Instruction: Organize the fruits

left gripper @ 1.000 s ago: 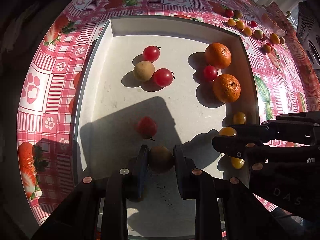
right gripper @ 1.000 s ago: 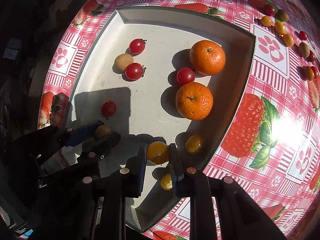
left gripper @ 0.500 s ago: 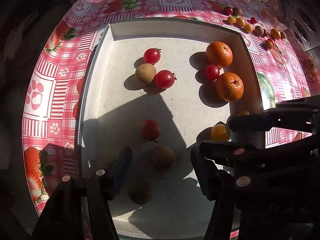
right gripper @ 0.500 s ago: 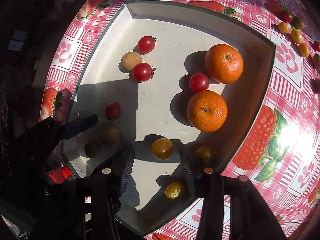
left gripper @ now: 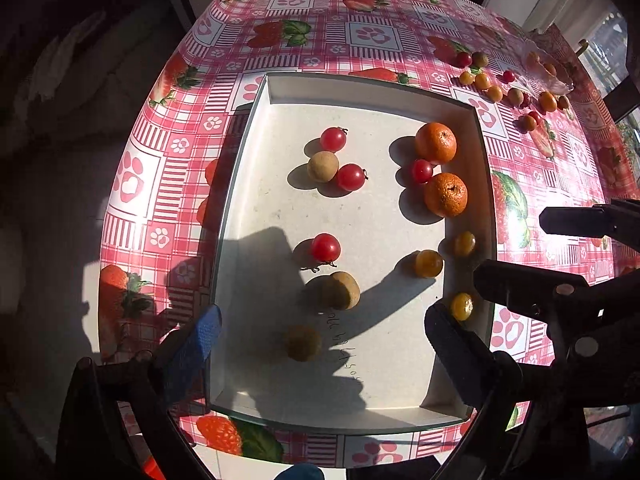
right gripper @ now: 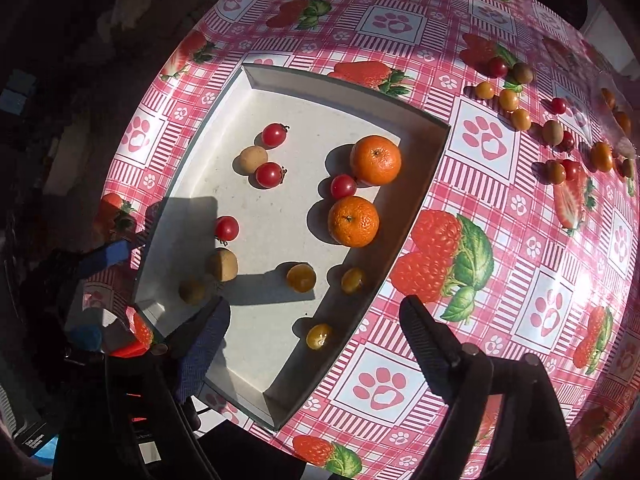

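A white tray [left gripper: 256, 128] [right gripper: 436, 136] holds two oranges [left gripper: 435, 142], red cherry tomatoes [left gripper: 325, 247], brown round fruits and yellow tomatoes. My left gripper [left gripper: 322, 329] hangs above the tray's near end with its jaws opening wide. Nothing is gripped; a brown fruit [left gripper: 342, 295] lies free on the tray floor below it. My right gripper [right gripper: 316, 314] hovers over the tray's near right corner, jaws also opening and empty. A yellow tomato [right gripper: 301, 278] rests loose on the floor beneath it. The right gripper [left gripper: 548, 252] also shows at the right of the left wrist view.
Several small red, yellow and brown fruits [left gripper: 496, 88] [right gripper: 520, 116] lie scattered on the pink strawberry tablecloth [left gripper: 360, 36] beyond the tray's far right corner. The table edge [left gripper: 132, 128] drops off to dark floor on the left.
Both grippers went from shut to wide open and rose from the tray. The left let go of a brown fruit and the right let go of a yellow tomato.
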A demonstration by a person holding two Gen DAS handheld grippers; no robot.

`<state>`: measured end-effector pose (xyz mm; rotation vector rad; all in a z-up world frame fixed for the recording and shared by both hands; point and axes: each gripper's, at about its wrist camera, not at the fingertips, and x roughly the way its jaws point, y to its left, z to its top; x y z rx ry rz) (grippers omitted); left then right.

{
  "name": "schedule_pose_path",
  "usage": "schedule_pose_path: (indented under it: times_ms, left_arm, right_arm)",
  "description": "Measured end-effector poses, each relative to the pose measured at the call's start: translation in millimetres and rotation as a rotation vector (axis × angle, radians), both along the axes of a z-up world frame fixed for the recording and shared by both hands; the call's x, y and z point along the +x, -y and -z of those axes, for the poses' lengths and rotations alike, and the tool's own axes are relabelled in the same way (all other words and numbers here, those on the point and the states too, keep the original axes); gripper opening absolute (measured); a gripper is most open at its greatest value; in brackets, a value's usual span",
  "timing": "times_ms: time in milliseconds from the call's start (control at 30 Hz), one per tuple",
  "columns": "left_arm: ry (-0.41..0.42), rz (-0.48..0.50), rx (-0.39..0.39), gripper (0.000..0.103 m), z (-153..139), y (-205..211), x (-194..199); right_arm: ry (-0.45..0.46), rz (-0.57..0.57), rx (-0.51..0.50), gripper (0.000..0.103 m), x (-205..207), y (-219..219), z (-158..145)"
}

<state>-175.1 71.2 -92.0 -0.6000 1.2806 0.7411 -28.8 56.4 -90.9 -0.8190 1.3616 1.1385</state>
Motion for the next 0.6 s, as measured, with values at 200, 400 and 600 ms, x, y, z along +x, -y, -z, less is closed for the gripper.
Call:
schedule_pose_path:
  times_ms: [200,400,600]
  left_arm:
    - [-0.055,0.028,0.018,0.102,-17,6,-5]
    - [-0.084,0.060,-0.014,0.102,-32,12,-8]
    - [-0.097,0.089,-0.014,0.102,-45,17,-8]
  right_arm:
    - [0.070,-0.003,-0.041,0.089,-6,8,-19]
    - [0.084,-0.055,-0.076,0.089,-14,10,-36]
    - [0.094,-0.075,-0.077,0.089,-17,13,-47]
